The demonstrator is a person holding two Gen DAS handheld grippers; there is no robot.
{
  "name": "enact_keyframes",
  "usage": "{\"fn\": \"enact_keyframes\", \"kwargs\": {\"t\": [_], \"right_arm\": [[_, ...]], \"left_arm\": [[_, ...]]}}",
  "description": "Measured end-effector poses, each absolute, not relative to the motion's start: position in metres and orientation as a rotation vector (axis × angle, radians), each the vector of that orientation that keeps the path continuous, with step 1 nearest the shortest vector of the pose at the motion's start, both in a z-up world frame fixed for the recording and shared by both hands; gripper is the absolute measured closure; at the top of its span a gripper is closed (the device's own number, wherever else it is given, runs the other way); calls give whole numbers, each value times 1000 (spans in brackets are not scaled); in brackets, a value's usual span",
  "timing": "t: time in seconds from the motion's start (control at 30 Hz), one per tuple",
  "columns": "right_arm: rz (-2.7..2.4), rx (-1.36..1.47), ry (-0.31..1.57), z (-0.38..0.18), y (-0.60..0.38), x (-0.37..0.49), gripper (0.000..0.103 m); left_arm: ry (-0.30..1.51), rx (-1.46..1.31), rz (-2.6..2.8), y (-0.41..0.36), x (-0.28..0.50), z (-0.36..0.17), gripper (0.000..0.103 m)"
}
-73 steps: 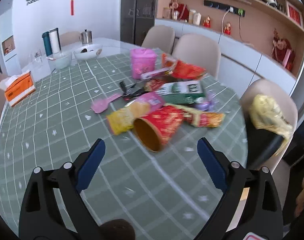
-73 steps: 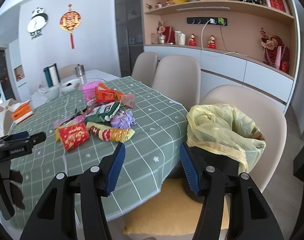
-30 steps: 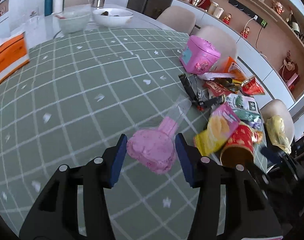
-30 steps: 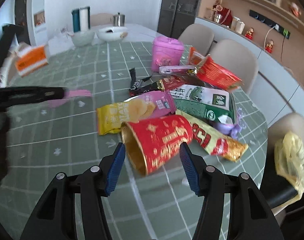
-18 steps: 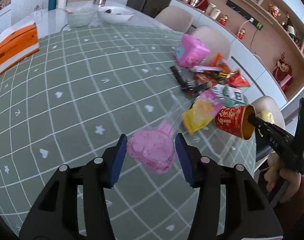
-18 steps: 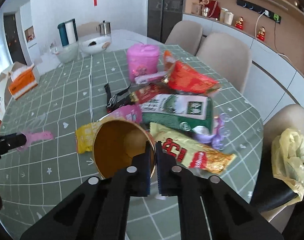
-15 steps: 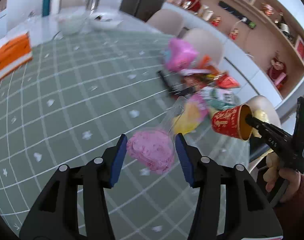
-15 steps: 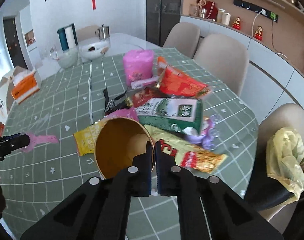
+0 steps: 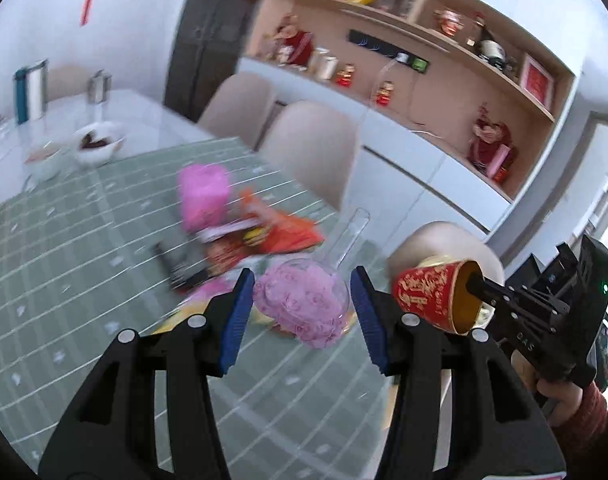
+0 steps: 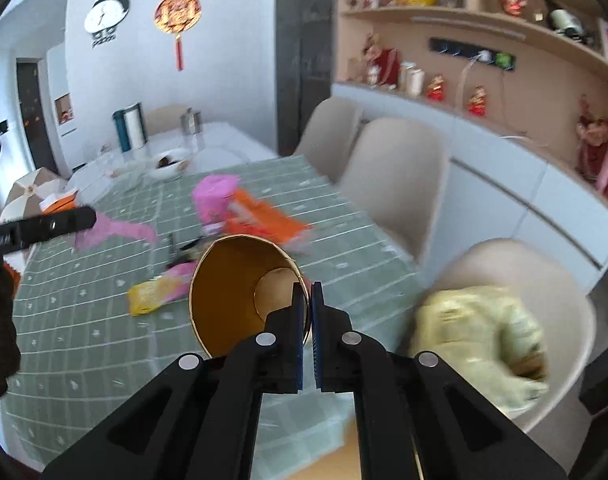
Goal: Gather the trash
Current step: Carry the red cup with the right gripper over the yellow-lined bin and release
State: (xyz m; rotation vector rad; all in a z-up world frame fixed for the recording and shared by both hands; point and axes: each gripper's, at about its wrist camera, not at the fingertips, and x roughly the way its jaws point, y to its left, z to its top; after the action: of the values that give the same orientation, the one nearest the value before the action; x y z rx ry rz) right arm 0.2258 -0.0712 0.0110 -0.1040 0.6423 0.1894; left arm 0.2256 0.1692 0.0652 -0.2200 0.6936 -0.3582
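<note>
My left gripper [image 9: 300, 308] is shut on a pink wrapper in clear plastic [image 9: 304, 304] and holds it above the green checked table [image 9: 84, 240]. It also shows in the right wrist view [image 10: 112, 230]. My right gripper [image 10: 307, 312] is shut on the rim of a red paper cup with a gold inside [image 10: 244, 288], lifted off the table; the cup also shows in the left wrist view [image 9: 435, 296]. A yellow trash bag [image 10: 483, 332] sits on a beige chair [image 10: 543, 280] at the right. Several snack wrappers [image 10: 264, 220] lie on the table.
A pink box [image 10: 214, 196] stands behind the wrappers. Bowls [image 10: 170, 166], a kettle and flasks [image 10: 130, 126] sit at the table's far end. An orange tissue box [image 10: 58, 204] is at the left. Beige chairs [image 10: 395, 176] line the far side.
Both grippers have swung right toward the chair with the yellow bag, carrying the pink wrapper and the red cup off the table. The views are motion-blurred.
</note>
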Motion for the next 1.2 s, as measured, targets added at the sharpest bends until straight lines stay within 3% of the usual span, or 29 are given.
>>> {"fn": "enact_keyframes", "kwargs": {"t": [0.27, 0.47, 0.7, 0.8, 0.87, 0.97, 1.2], "right_arm": [[-5, -69, 589, 25, -228, 200, 97], [-124, -19, 594, 20, -329, 188, 97], [-170, 6, 615, 3, -390, 185, 97], [-175, 25, 611, -4, -404, 185, 97], [-171, 48, 608, -7, -411, 188, 97], [-152, 68, 616, -11, -410, 196, 97], [-42, 91, 654, -28, -388, 232, 97]], "left_arm": [[740, -224, -567, 15, 273, 69, 56], [830, -240, -706, -104, 297, 40, 56], [909, -204, -751, -190, 320, -1, 55], [930, -142, -765, -214, 329, -16, 55], [943, -99, -763, -222, 336, -25, 43], [950, -119, -736, -215, 339, -33, 35], [914, -204, -593, -169, 344, -27, 29]]}}
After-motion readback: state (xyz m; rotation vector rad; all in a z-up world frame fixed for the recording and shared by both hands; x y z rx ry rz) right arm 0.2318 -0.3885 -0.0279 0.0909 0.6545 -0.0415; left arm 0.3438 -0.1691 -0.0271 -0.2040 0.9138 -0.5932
